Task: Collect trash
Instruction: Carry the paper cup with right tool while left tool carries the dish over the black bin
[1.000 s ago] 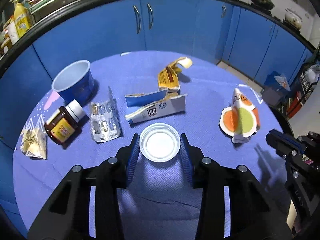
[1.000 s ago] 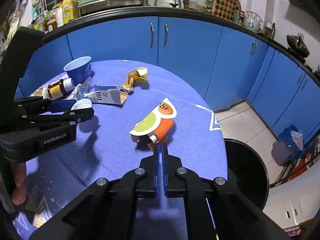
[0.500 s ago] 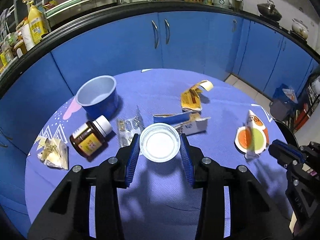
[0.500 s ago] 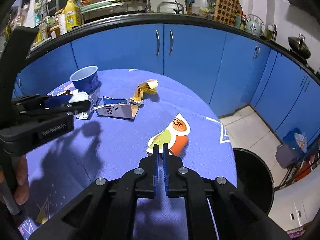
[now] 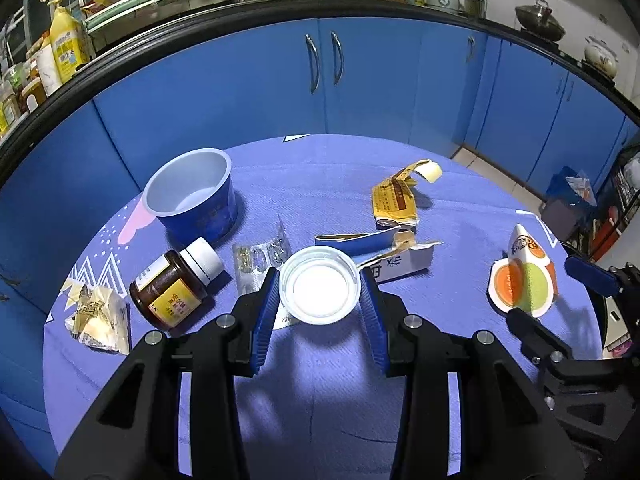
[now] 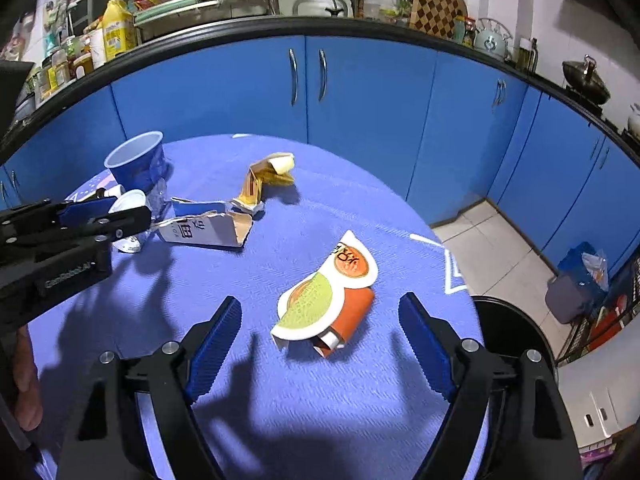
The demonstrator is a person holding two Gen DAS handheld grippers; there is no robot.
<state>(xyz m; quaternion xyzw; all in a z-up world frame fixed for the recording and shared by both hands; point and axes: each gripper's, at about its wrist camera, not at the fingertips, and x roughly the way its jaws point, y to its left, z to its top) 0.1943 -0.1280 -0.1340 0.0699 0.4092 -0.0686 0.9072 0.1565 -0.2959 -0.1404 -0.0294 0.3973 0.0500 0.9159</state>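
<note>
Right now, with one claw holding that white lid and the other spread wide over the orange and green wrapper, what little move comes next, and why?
Probably the right gripper eases down over the flattened orange and green carton: its jaws are opening, nothing is between them yet, and the carton lies just ahead. The left gripper already holds the white lid.

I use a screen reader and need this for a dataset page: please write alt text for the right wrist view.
The right gripper is opening, its blue fingers either side of a crushed orange and green carton on a blue tablecloth, not touching it. At left, the left gripper holds a white lid; a black bin stands right of the table.
</note>
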